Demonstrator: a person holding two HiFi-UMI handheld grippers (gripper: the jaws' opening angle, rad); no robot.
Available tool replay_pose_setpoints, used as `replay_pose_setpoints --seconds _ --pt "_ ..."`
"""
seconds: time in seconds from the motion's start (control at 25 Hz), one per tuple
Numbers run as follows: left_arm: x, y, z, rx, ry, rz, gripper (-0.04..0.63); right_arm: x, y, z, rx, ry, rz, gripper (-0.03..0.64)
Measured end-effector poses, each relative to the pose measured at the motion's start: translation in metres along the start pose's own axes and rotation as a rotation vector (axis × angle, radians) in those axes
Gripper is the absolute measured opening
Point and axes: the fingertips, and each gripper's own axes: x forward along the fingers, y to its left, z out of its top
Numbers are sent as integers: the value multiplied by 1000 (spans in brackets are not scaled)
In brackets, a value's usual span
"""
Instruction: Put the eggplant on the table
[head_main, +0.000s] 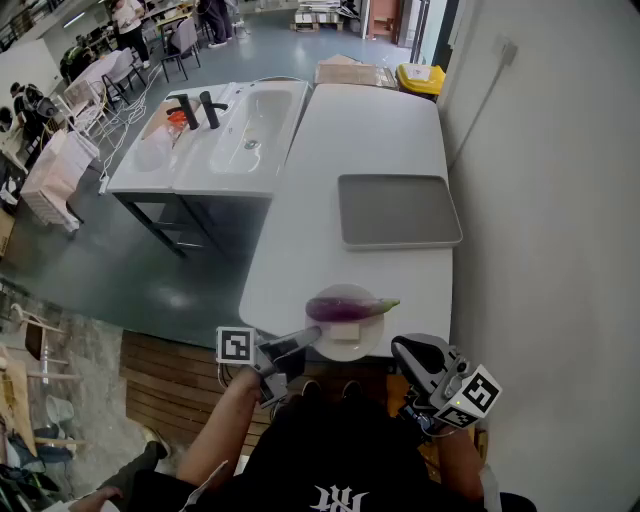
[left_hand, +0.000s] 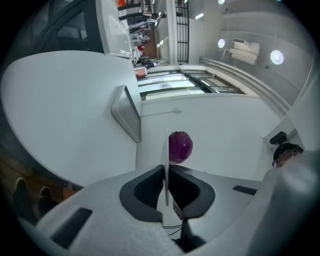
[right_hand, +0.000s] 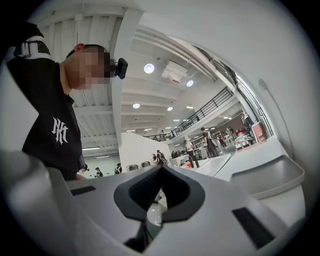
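Plate (left_hand: 165, 150) edge-on in left tool (left_hand: 166, 176), eggplant (left_hand: 181, 146) foreshortened behind

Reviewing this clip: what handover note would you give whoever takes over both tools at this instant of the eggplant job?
Left tool: shut on the rim of the white plate, at the near edge of the table.
Right tool: shut, nothing in it, held right of the plate near the person's body.
Eggplant: lying on the plate, neither tool touching it.
Grey tray: farther back on the table.
Done: plate gripped. Left: open the right tool, lift the eggplant off the plate, set it on bare tabletop.
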Motion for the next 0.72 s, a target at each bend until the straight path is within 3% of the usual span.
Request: replay_pose_setpoints --seconds 0.48,0.72 --pt "-23 -14 -4 -11 -16 -23 18 6 2 -6 53 9 -55 3" --pt "-42 -26 5 15 -40 -26 18 9 -19 -9 197 15 -97 6"
